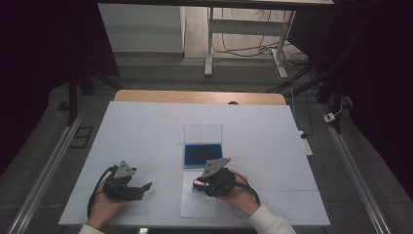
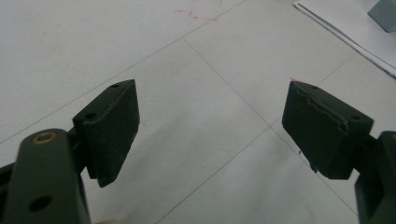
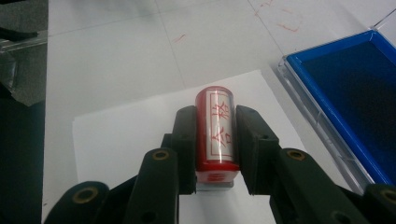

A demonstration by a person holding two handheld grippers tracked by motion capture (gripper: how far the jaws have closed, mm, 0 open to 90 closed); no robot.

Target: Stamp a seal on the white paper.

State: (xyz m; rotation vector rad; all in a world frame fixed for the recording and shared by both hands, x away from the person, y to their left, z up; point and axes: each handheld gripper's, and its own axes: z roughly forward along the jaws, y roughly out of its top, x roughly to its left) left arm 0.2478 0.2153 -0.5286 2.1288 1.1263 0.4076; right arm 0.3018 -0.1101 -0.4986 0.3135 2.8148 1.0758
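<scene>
Right hand-held gripper (image 3: pixel 215 140) clamped on red stamp (image 3: pixel 215 128); left hand-held gripper (image 2: pixel 210 135) apart. Keep stamp square above paper sheet (image 3: pixel 116 140) beside ink pad (image 3: pixel 355 88).

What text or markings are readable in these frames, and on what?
Red stamp held in the right gripper: a framed column of red Chinese characters on its white label; the lower two look like "合格", the upper ones are too blurred to read.
White table cover: faint red ink smudges, not legible.
Blue ink pad: no text visible.
</scene>
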